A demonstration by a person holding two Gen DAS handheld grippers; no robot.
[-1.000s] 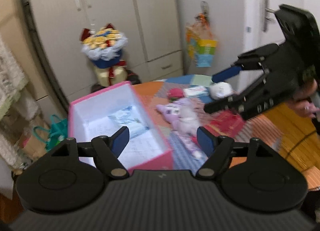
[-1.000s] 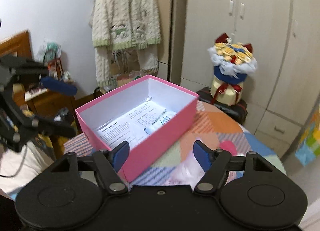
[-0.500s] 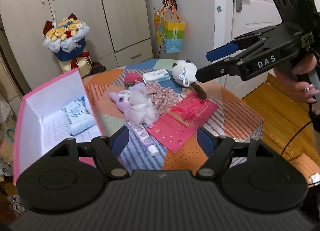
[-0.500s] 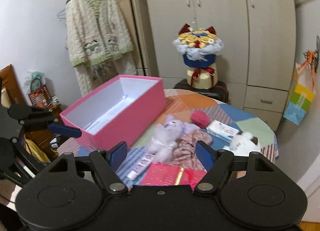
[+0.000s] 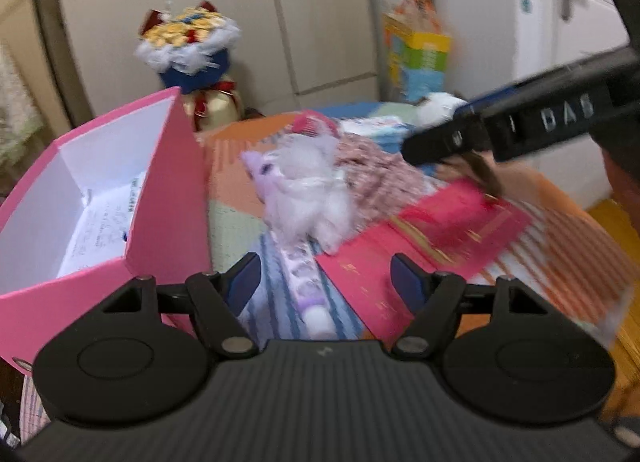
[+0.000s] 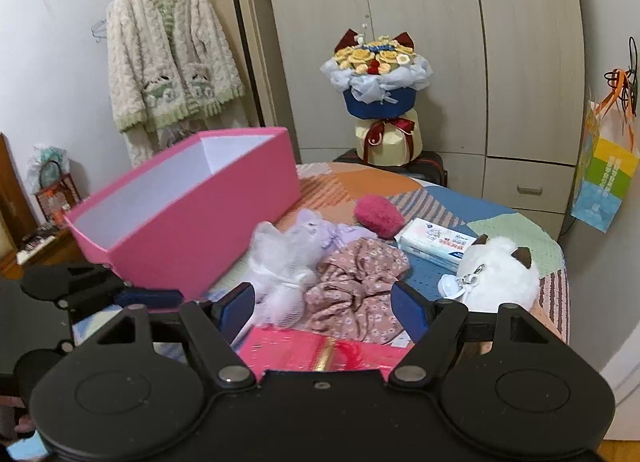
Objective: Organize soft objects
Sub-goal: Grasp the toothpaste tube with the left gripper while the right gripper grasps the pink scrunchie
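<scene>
While both tongs, left tongs [image 5: 325, 282] and right tongs [image 6: 324, 308], hung spread and empty, you aimed toward the lilac plush [image 6: 288, 258] beside the pink box [image 6: 192, 217].

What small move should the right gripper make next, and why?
Probably lower the right gripper toward the floral cloth right ahead of it. Its jaws stand open and empty, the cloth lies loose on the table beside the purple plush, and the open pink box waits to the left.
</scene>
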